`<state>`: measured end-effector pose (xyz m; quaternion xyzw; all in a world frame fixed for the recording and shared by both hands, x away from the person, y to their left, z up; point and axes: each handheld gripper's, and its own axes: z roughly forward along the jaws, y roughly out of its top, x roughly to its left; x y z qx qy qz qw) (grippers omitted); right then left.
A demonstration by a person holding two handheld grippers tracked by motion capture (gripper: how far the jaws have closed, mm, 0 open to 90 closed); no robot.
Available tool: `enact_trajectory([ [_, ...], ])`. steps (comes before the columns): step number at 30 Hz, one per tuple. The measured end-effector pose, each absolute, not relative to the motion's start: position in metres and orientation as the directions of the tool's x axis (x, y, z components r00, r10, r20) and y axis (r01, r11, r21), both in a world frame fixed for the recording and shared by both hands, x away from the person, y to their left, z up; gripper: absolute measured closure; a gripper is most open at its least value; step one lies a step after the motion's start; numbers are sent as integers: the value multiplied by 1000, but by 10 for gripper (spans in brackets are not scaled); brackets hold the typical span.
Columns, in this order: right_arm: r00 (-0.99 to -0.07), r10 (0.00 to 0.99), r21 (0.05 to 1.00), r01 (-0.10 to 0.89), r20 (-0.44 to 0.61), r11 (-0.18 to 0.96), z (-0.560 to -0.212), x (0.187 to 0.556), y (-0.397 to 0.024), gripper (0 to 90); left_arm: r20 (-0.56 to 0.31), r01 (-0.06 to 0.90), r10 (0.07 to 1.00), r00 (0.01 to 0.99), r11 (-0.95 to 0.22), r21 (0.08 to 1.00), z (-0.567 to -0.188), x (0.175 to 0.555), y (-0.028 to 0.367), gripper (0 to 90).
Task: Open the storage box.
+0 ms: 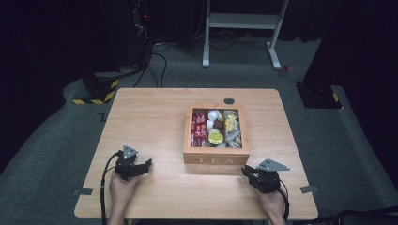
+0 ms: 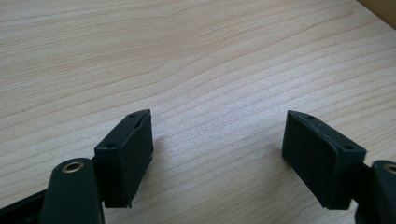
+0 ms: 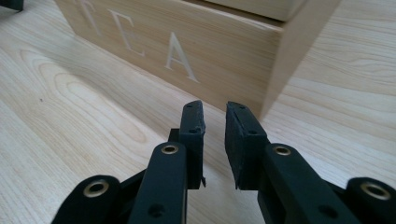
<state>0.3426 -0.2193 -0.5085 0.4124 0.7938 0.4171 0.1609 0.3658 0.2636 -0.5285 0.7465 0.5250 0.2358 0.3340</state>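
Note:
An open wooden box marked TEA (image 1: pixel 216 160) stands right of the table's middle, with red packets (image 1: pixel 199 127), white cups (image 1: pixel 214 115) and a yellow-lidded cup (image 1: pixel 216 138) inside. My left gripper (image 1: pixel 141 168) rests near the front left of the table, well apart from the box. In the left gripper view its jaws (image 2: pixel 218 116) stand wide open over bare wood. My right gripper (image 1: pixel 247 172) lies just off the box's front right corner. Its pads (image 3: pixel 215 106) stand a narrow gap apart with nothing between them, pointing at the box's lettered front (image 3: pixel 187 37).
The wooden table (image 1: pixel 155 117) has a round cable hole (image 1: pixel 229 100) behind the box. On the floor beyond it are a white desk frame (image 1: pixel 241 21), cables and a yellow-and-black striped base (image 1: pixel 96 91). Bare tabletop lies left of the box.

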Motion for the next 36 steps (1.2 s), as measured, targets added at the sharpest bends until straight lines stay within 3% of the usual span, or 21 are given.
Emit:
enact_trajectory([
  [24, -661, 743, 795, 506, 107, 335, -507, 369, -181, 899, 1, 626, 941, 338, -226, 746, -528, 366, 264, 252],
  [36, -662, 736, 810, 505, 142, 298, -501, 369, -181, 900, 5, 625, 940, 341, -230, 746, -528, 366, 264, 252],
])
